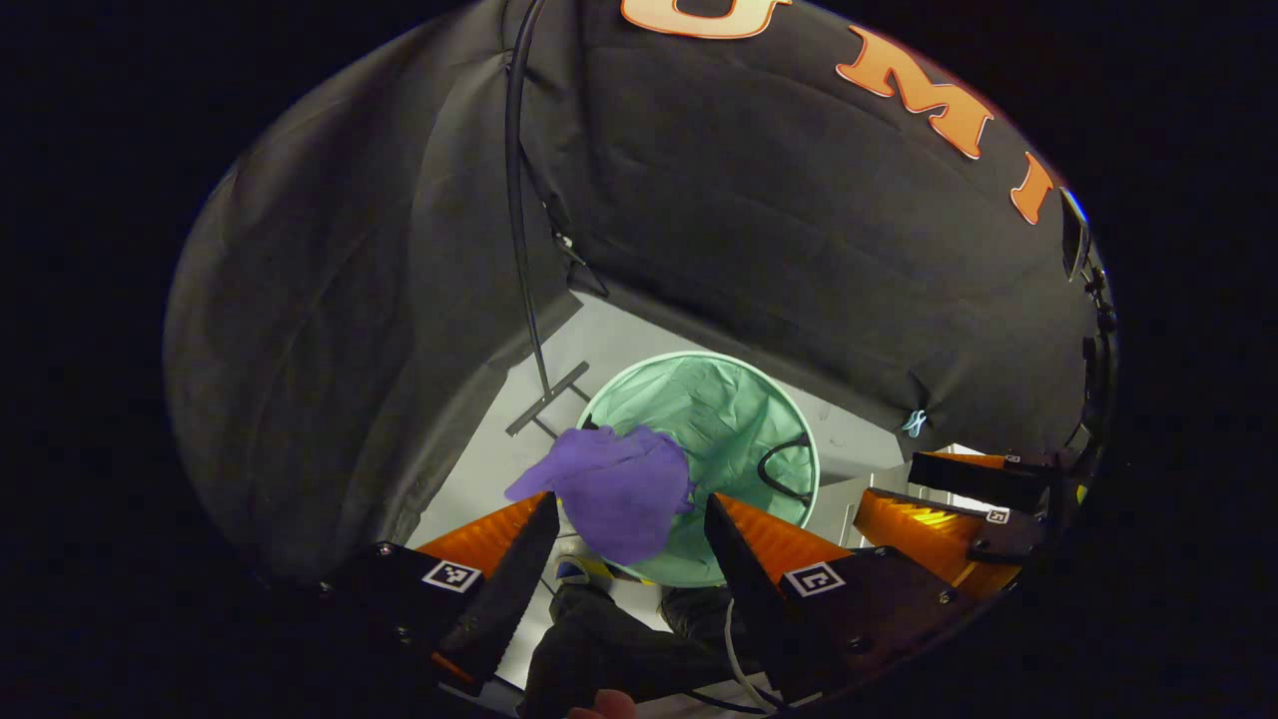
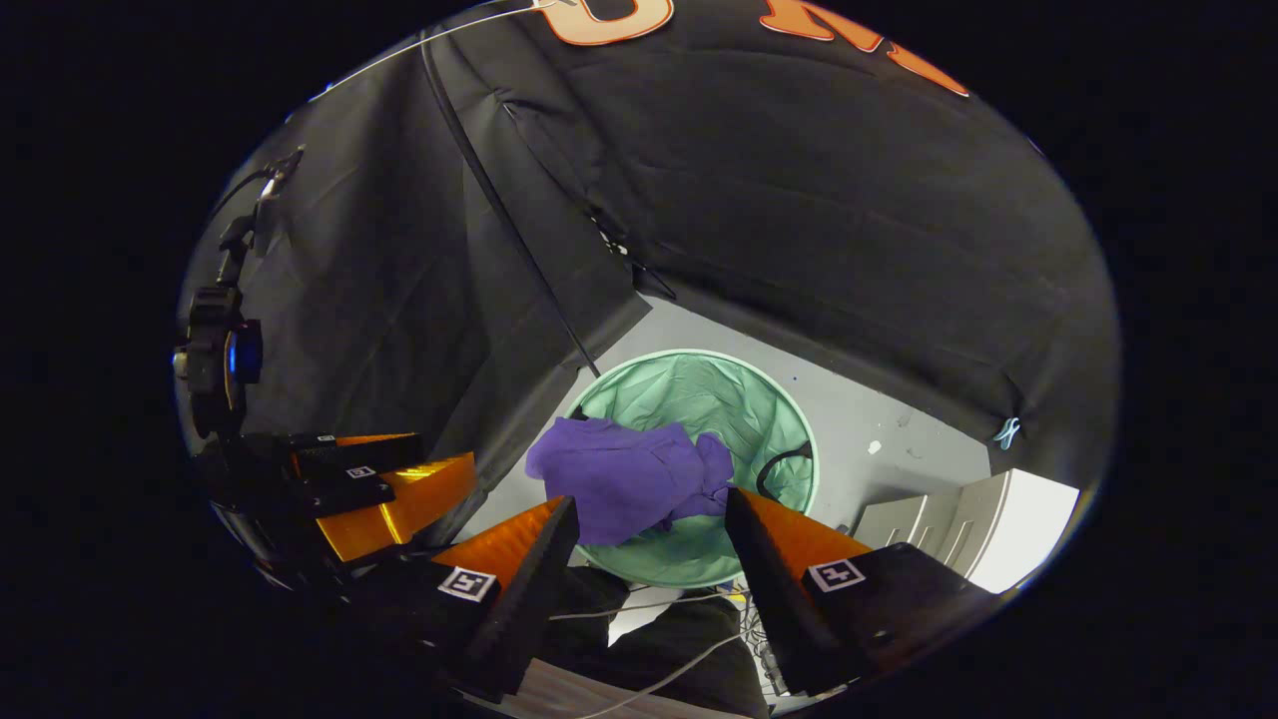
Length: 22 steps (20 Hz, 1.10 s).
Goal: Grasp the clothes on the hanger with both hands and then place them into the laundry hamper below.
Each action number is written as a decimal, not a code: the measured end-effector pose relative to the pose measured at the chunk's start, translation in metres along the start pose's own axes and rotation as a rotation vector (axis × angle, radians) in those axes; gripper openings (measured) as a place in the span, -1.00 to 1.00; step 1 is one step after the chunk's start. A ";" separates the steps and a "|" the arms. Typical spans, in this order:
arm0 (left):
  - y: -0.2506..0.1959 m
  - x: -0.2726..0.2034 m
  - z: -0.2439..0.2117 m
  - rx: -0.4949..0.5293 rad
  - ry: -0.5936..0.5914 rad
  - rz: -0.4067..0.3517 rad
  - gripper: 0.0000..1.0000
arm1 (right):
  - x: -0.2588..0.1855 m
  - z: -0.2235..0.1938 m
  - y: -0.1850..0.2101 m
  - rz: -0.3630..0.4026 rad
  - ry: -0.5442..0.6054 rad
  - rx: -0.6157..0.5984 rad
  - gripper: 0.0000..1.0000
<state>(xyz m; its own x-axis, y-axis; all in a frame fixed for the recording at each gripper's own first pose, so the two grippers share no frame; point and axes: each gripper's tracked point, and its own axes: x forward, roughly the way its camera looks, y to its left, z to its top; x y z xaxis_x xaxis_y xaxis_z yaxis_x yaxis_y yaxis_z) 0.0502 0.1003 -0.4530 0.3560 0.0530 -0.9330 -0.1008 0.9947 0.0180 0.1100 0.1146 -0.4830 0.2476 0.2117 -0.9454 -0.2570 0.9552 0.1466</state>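
A purple garment (image 1: pixel 617 486) hangs loose in the air over the round green laundry hamper (image 1: pixel 734 399) on the floor, free of both grippers. My left gripper (image 1: pixel 629 509) stands open above it, nothing between its orange fingers (image 1: pixel 759 534). In the right gripper view the same purple garment (image 2: pixel 629 474) is crumpled over the hamper's (image 2: pixel 719 394) near-left rim. My right gripper (image 2: pixel 649 509) is open too, fingers spread wide above the cloth. The right gripper (image 1: pixel 949 509) also appears at the right of the left gripper view, and the left gripper (image 2: pixel 379 489) at the left of the right gripper view.
A black stand pole (image 1: pixel 519 230) rises beside the hamper, its grey foot (image 1: pixel 546 397) on the pale floor. Black handles (image 1: pixel 784 464) lie inside the hamper. Dark trouser legs (image 1: pixel 619 639) are below the grippers. White drawers (image 2: pixel 958 519) stand at the right.
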 end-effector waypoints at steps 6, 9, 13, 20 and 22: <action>-0.004 -0.035 0.051 0.026 -0.207 -0.044 0.91 | -0.008 0.015 0.017 -0.010 -0.058 0.000 0.96; 0.005 -0.055 0.073 -0.011 -0.287 -0.059 0.91 | -0.020 0.029 0.029 -0.027 -0.128 0.010 0.95; 0.026 -0.080 0.107 -0.025 -0.402 -0.071 0.91 | -0.044 0.057 0.045 -0.063 -0.279 0.070 0.95; 0.045 -0.155 0.176 0.011 -0.663 -0.109 0.91 | -0.127 0.119 0.060 -0.159 -0.596 0.096 0.96; 0.036 -0.177 0.187 0.018 -0.719 -0.120 0.90 | -0.158 0.134 0.060 -0.152 -0.695 0.102 0.96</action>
<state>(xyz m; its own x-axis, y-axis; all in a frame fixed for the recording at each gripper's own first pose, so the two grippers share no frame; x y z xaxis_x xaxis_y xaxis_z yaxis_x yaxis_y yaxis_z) 0.1570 0.1432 -0.2206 0.8867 -0.0183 -0.4620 -0.0098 0.9983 -0.0583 0.1804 0.1660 -0.2861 0.8198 0.1253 -0.5588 -0.0923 0.9919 0.0870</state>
